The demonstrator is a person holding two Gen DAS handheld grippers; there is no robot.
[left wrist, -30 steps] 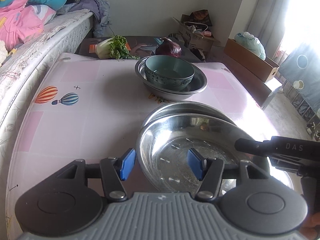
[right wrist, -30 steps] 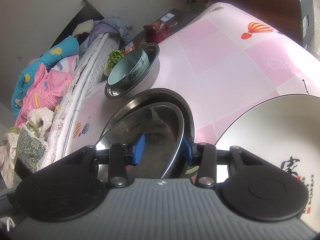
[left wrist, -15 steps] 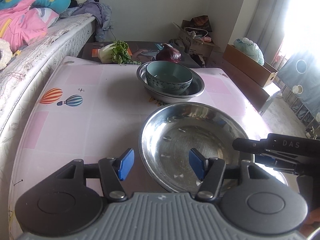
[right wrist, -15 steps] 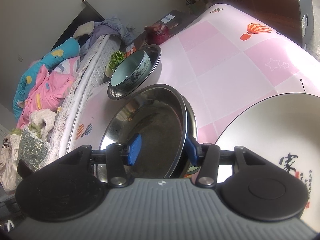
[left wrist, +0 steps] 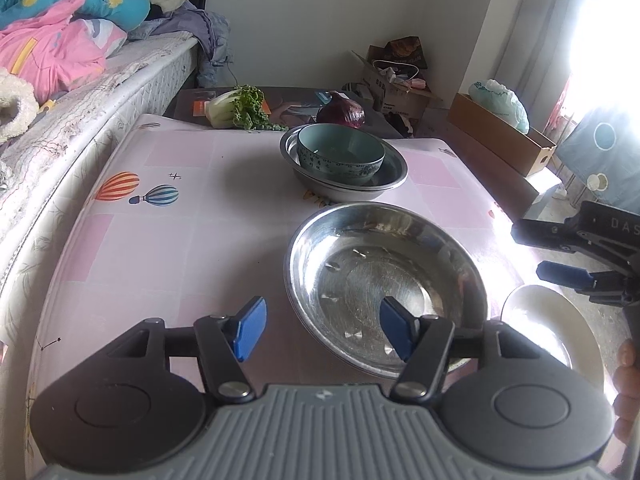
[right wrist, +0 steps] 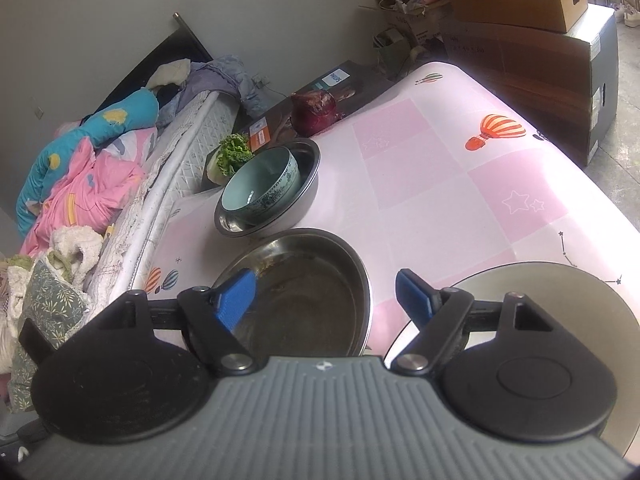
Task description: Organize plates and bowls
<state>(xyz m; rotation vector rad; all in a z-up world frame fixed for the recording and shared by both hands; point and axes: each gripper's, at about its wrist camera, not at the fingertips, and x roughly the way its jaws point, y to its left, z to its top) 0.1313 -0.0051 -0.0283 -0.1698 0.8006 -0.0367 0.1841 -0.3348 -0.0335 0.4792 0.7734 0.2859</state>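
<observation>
Steel pan (left wrist: 384, 280) flat on pink table (left wrist: 168, 248) — left gripper (left wrist: 322, 330) open over its rim, right gripper (right wrist: 326, 294) opening, nothing gripped, white plate (right wrist: 552, 292) beside.

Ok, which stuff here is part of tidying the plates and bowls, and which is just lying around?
For the job: near steel bowl, teal bowl inside the far steel bowl, white plate.

Lying about: red cabbage, leafy greens, cardboard boxes, bedding.
</observation>
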